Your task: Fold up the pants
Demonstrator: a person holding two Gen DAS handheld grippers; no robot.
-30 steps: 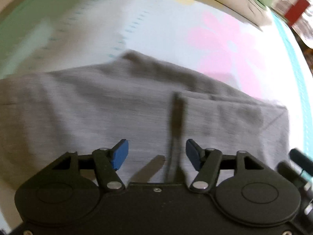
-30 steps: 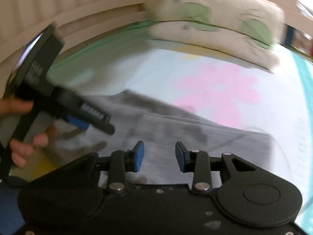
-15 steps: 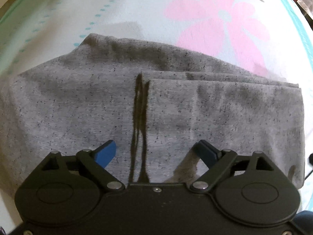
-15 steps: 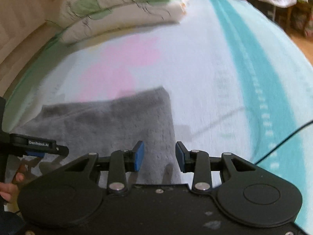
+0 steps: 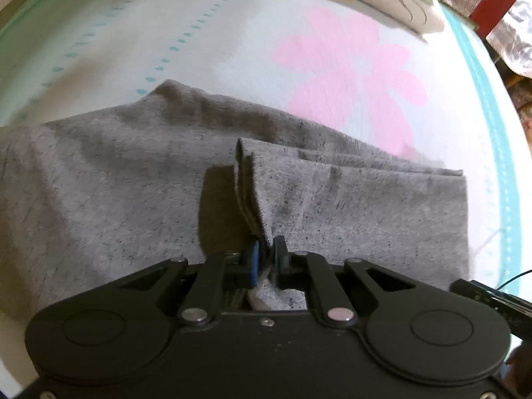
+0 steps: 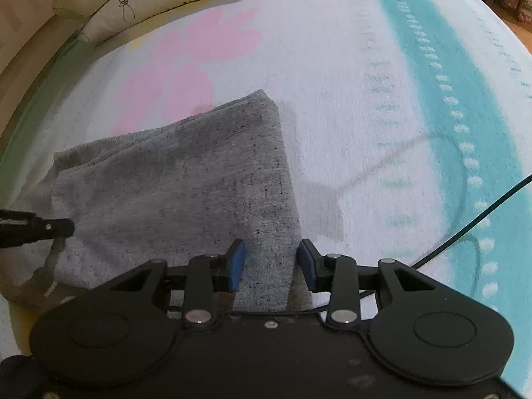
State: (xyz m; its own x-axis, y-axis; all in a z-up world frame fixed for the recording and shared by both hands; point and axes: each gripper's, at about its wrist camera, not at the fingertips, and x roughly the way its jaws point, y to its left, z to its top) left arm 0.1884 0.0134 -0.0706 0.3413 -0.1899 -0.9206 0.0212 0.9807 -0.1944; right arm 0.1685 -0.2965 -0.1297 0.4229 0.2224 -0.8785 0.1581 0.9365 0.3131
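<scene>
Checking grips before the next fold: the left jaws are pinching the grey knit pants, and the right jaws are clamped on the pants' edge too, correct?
Not quite. In the right wrist view the right gripper straddles the edge of the grey knit pants with its jaws open, slightly opening, pads not pressing. The left gripper does pinch the fabric, as the left wrist view shows.

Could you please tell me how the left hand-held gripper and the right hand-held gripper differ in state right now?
The left hand-held gripper is shut on a raised fold of the grey pants; the right hand-held gripper stands apart, its jaws opening, astride the pants' edge without pinching it. Both have blue pads and point down at the pants.
</scene>
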